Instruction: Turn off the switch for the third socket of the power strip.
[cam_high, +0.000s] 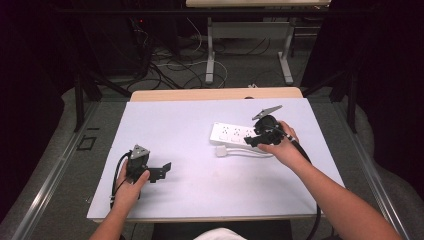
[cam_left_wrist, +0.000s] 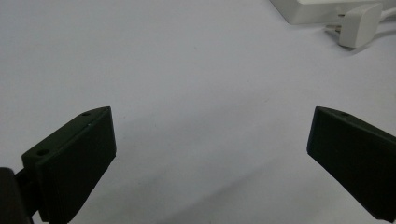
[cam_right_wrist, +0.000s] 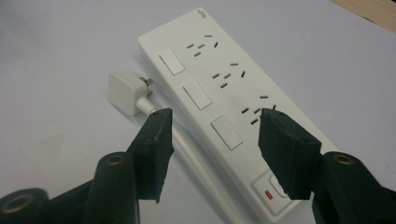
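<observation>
A white power strip (cam_high: 232, 134) lies on the white table sheet, right of centre, with three switches and three socket groups (cam_right_wrist: 224, 86). Its white plug (cam_high: 221, 150) (cam_right_wrist: 125, 91) rests loose beside it on the sheet, with its cable (cam_right_wrist: 187, 147) running along the strip's side. My right gripper (cam_high: 252, 141) (cam_right_wrist: 215, 116) is open and hovers just above the strip's end, where there is a red-marked switch (cam_right_wrist: 267, 193); nothing is between its jaws. My left gripper (cam_high: 162, 171) (cam_left_wrist: 212, 116) is wide open over bare sheet at the front left, with the plug (cam_left_wrist: 357, 25) far ahead of it.
The white sheet (cam_high: 200, 195) covers a wooden table whose far edge (cam_high: 200, 94) shows. Beyond it, cables (cam_high: 170, 67) lie on the floor near the white legs of another table (cam_high: 210, 55). Dark stands flank both sides.
</observation>
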